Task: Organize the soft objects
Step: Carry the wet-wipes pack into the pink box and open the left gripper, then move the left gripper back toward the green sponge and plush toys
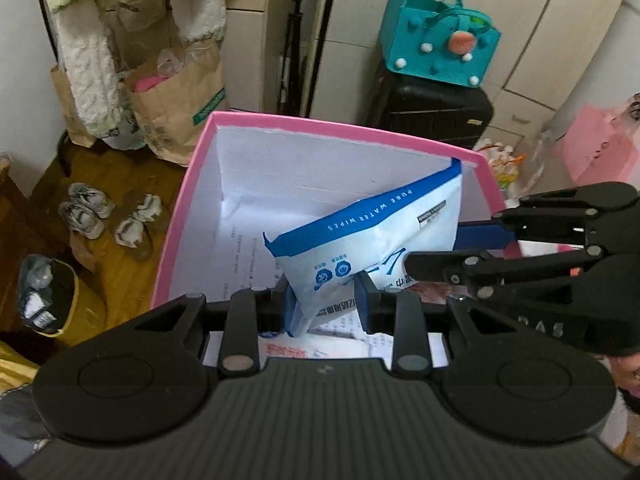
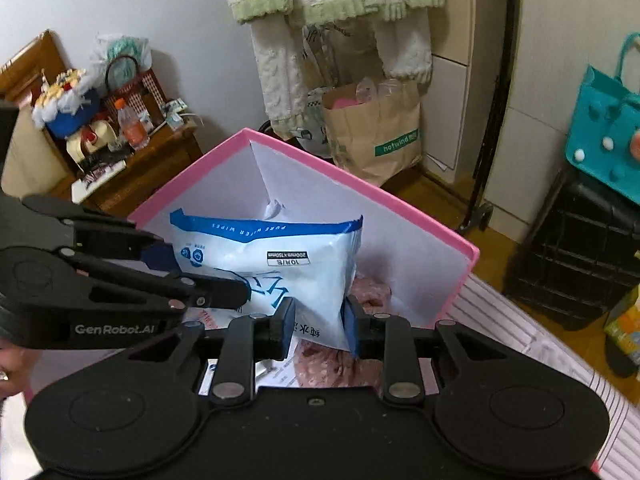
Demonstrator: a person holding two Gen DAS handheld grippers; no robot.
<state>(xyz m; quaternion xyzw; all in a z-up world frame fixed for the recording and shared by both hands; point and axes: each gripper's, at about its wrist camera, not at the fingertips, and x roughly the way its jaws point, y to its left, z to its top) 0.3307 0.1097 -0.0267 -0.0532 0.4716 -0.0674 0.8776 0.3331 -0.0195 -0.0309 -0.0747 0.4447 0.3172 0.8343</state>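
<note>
**A:** Closest to you, your left gripper point(image 1: 326, 304) has its blue pads pressed against the lower corner of the wipes pack point(image 1: 372, 240). See how the packet bulges between them?

**B:** Yes. And your right gripper point(image 2: 318, 320) does the same at another corner of that pack point(image 2: 276, 268): both fingers pinch the white-and-blue wrapper, closed down to the width of the packet.

**A:** So you hold it with both tools at once. Where does it sit?

**B:** It hangs tilted over the open pink box point(image 1: 352, 130), partly below the rim, its blue sealed edge pointing toward the far white wall of the box.

**A:** What lies under it?

**B:** Printed paper sheets point(image 1: 240, 256) on the box floor, and, from your right wrist view, a pinkish patterned cloth point(image 2: 340, 364) just below the pack.

**A:** And around the box?

**B:** Beyond it you see a brown paper bag point(image 2: 376, 132) on the floor, and a teal felt bag point(image 1: 440, 40) resting on a black suitcase point(image 1: 432, 110).
</note>
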